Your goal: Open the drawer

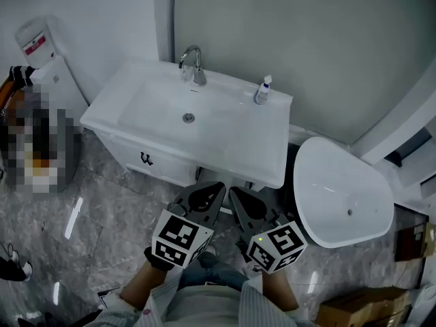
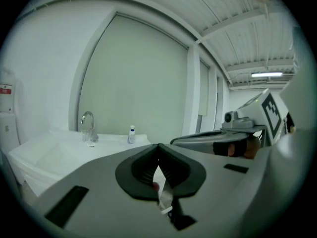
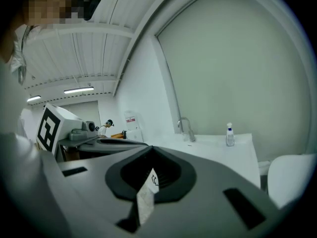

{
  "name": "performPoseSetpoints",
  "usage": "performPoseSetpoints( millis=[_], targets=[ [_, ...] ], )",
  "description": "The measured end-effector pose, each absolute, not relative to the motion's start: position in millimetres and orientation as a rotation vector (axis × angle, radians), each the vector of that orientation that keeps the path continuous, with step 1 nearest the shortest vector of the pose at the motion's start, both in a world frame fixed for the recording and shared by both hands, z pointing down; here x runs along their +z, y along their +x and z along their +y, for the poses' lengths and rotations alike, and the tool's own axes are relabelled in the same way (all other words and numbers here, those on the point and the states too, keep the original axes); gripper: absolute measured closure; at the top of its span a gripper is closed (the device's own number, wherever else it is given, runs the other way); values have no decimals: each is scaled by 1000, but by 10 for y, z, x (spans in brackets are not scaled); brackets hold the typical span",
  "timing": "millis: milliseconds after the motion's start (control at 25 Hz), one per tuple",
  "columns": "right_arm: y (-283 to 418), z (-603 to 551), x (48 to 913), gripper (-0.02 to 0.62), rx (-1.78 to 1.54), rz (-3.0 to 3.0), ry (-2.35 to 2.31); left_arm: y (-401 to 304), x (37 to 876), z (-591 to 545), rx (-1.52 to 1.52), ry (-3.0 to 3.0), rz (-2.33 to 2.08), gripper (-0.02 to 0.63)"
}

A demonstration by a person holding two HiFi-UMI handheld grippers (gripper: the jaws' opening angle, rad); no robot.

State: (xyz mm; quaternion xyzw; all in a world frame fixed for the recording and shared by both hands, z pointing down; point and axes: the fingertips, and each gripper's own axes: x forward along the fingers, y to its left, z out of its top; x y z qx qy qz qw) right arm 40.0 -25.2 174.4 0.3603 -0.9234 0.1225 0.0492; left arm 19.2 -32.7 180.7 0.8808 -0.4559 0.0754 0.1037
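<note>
A white vanity [image 1: 225, 152] with a sink stands against the wall. Its drawer front [image 1: 163, 167] looks closed and bears a small dark handle [image 1: 146, 159]. Both grippers hang side by side in front of the vanity, apart from the drawer and pointing nearly level. In the head view the left gripper [image 1: 218, 187] and the right gripper [image 1: 232, 191] have their tips close together. The left gripper [image 2: 158, 146] is shut with nothing between its jaws. The right gripper [image 3: 151, 148] is also shut and empty. Neither gripper view shows the drawer.
A chrome faucet [image 1: 193, 64] and a small pump bottle [image 1: 263, 90] stand at the sink's back. A white freestanding basin [image 1: 344, 197] sits on the floor to the right. A cardboard box [image 1: 361, 306] lies at lower right, and a white unit [image 1: 48, 67] stands at left.
</note>
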Motion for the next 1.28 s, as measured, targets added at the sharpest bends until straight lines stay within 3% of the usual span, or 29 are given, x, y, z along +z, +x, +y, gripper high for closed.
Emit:
performPoseSetpoints(
  millis=[1280],
  targets=[
    [317, -92, 1942, 586, 477, -2776, 1025, 114, 1849, -150, 189, 2538, -1374, 590]
  ],
)
